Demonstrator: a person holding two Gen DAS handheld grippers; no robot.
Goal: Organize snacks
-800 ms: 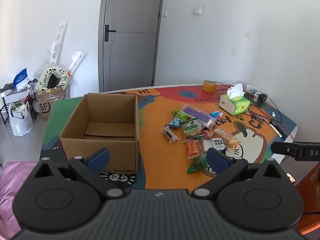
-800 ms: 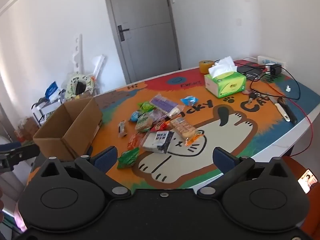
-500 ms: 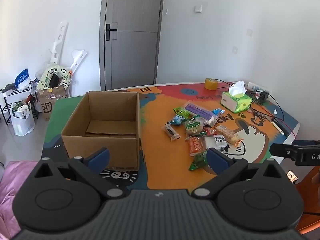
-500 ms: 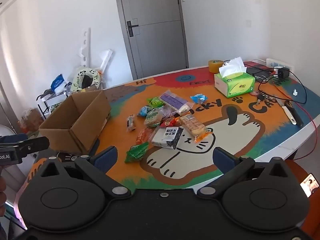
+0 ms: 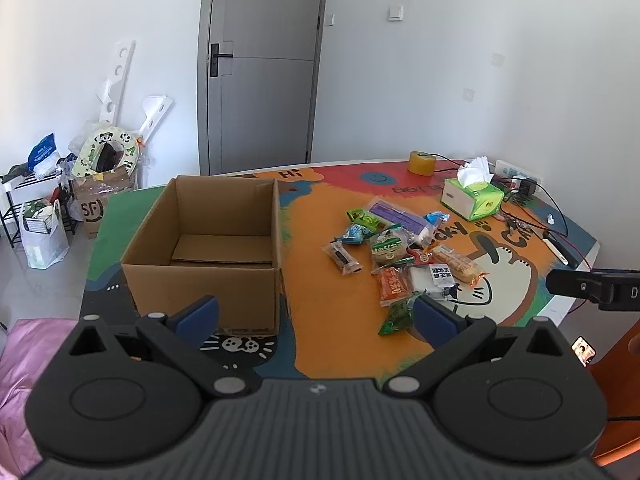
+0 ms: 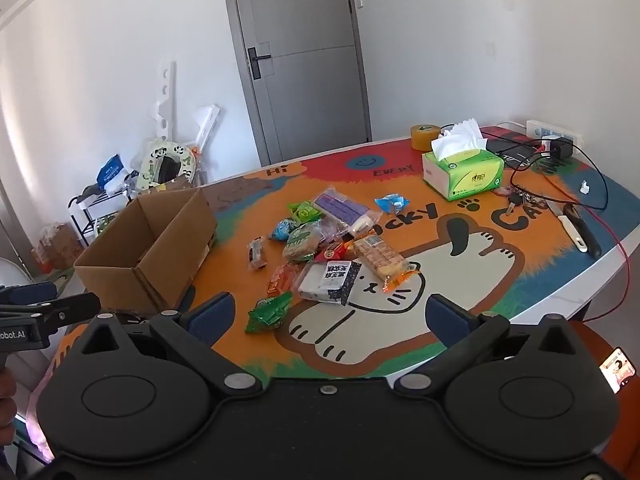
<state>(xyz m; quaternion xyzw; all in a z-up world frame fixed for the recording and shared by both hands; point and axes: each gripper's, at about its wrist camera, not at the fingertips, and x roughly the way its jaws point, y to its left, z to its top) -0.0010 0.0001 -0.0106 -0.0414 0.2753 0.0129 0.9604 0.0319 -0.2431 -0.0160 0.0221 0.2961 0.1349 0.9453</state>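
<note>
An open, empty cardboard box (image 5: 208, 240) (image 6: 152, 248) stands on the left of the colourful table mat. To its right lies a pile of several snack packets (image 5: 400, 252) (image 6: 328, 244): green, purple, blue, orange and a black-and-white one. My left gripper (image 5: 316, 316) hovers open above the near table edge, between box and pile, with nothing between its blue pads. My right gripper (image 6: 332, 316) also stands open and empty, over the near edge in front of the pile. A green packet (image 6: 270, 312) lies closest to its left pad.
A green tissue box (image 6: 462, 172), a roll of tape (image 6: 424, 136), cables, keys and a knife (image 6: 578, 230) occupy the table's far right. Bags, a rack (image 5: 36, 208) and clutter stand on the floor at left. A grey door (image 5: 264, 64) is behind.
Both views have shifted a little: the box and snacks sit slightly lower and nearer the frame centre, as both grippers tipped and swung slightly. Both stay open and empty.
</note>
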